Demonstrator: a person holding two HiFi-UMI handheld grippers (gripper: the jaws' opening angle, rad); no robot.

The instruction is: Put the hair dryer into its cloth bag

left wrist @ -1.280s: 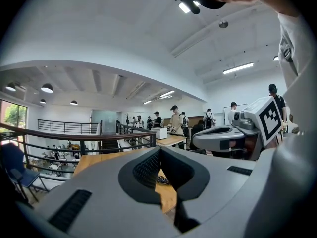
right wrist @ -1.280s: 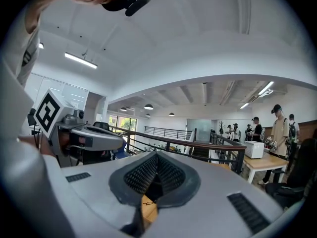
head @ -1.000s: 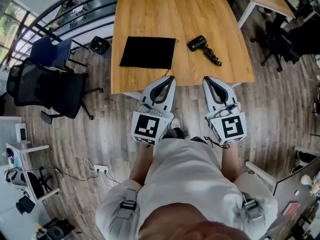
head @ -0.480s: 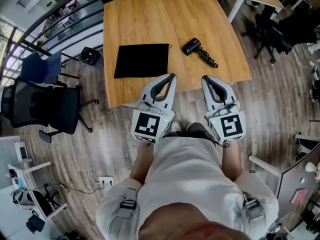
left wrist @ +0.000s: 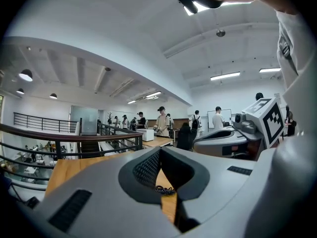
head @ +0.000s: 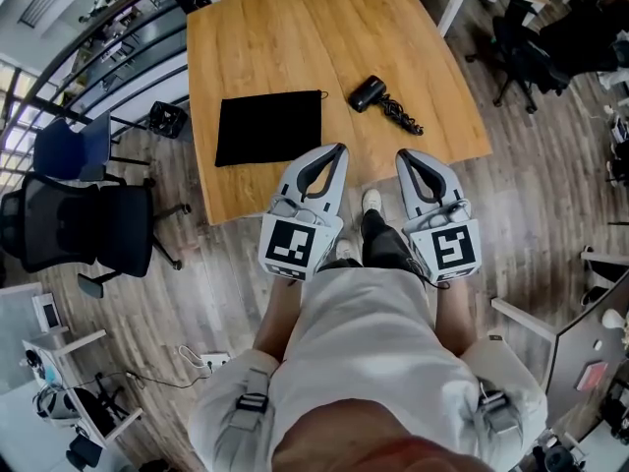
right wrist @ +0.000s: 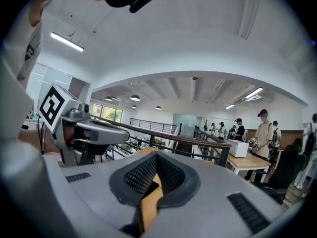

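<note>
Two office chairs [head: 79, 229] left of table [head: 295, 37], hair dryer [head: 369, 93] near cloth bag [head: 267, 128]

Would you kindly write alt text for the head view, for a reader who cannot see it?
A person stands before a wooden table, holding the left gripper and right gripper, both shut and empty, pointed toward it. On the table lie a flat black cloth bag, left, and a black hair dryer with coiled cord, right.
</note>
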